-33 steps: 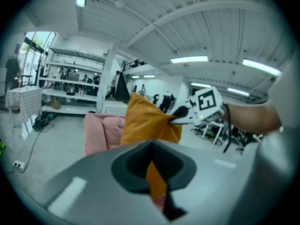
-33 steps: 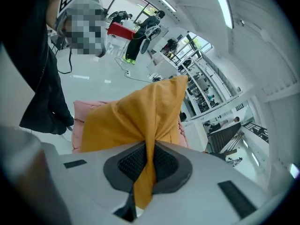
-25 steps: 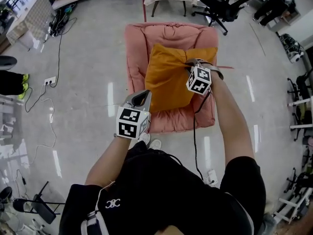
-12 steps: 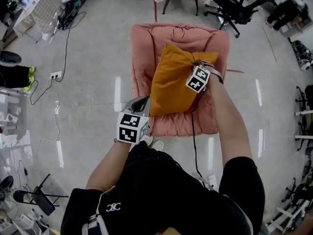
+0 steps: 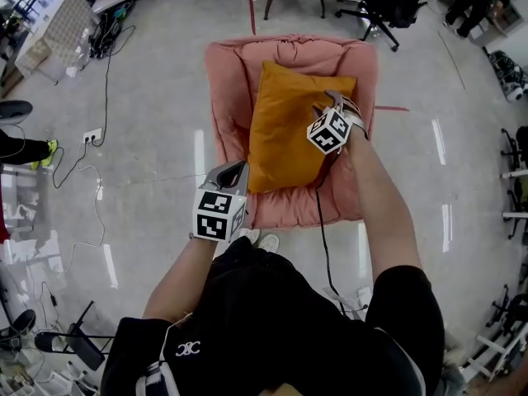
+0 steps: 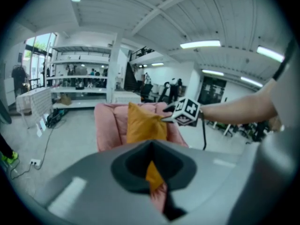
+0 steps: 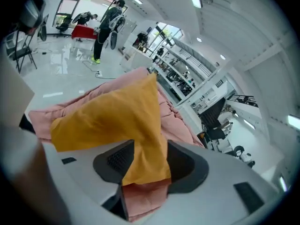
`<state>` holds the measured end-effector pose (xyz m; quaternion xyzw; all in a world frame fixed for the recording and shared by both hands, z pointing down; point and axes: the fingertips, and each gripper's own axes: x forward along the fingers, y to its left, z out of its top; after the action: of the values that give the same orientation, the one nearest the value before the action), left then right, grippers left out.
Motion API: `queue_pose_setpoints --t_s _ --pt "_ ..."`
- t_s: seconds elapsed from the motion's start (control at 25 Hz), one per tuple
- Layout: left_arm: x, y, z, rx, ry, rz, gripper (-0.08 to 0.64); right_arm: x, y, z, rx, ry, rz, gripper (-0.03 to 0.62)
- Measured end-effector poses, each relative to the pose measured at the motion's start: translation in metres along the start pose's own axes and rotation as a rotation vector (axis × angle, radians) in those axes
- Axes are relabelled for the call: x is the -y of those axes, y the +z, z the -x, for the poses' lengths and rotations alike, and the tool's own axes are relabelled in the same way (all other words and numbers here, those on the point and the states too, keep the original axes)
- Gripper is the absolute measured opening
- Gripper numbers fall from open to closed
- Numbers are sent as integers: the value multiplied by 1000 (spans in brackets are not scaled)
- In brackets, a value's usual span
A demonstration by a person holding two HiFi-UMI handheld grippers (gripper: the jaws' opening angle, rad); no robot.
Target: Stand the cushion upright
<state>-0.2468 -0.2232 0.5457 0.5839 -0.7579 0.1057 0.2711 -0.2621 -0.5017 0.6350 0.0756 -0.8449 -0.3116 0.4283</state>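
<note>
Outstretched right gripper (image 5: pixel 327 106) opening around cushion (image 5: pixel 285 130) corner.

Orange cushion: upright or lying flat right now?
Upright. In the left gripper view the orange cushion stands on its lower edge, a corner pointing up, leaning against the pink seat backrest.

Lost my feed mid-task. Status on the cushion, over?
Right gripper opening, corner of orange cushion between its jaws. Left gripper shut, empty. Cushion upright against pink chair. Nothing in the way.
</note>
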Motion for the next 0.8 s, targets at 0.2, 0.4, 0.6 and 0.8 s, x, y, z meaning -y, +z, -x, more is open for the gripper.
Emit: queue_pose_setpoints --t_s 0.2,0.4,0.6,0.8 --pt "16 19 2 64 -12 -33 -3 11 9 49 111 -14 -256 0" --pt "27 33 2 83 -43 -68 -3 14 25 100 205 -64 -384 -2" --pt "45 44 1 92 -94 -99 -3 -1 37 160 286 -98 -506 -2" --pt "71 62 -2 130 -174 -134 -3 -17 36 220 365 -162 -676 -2"
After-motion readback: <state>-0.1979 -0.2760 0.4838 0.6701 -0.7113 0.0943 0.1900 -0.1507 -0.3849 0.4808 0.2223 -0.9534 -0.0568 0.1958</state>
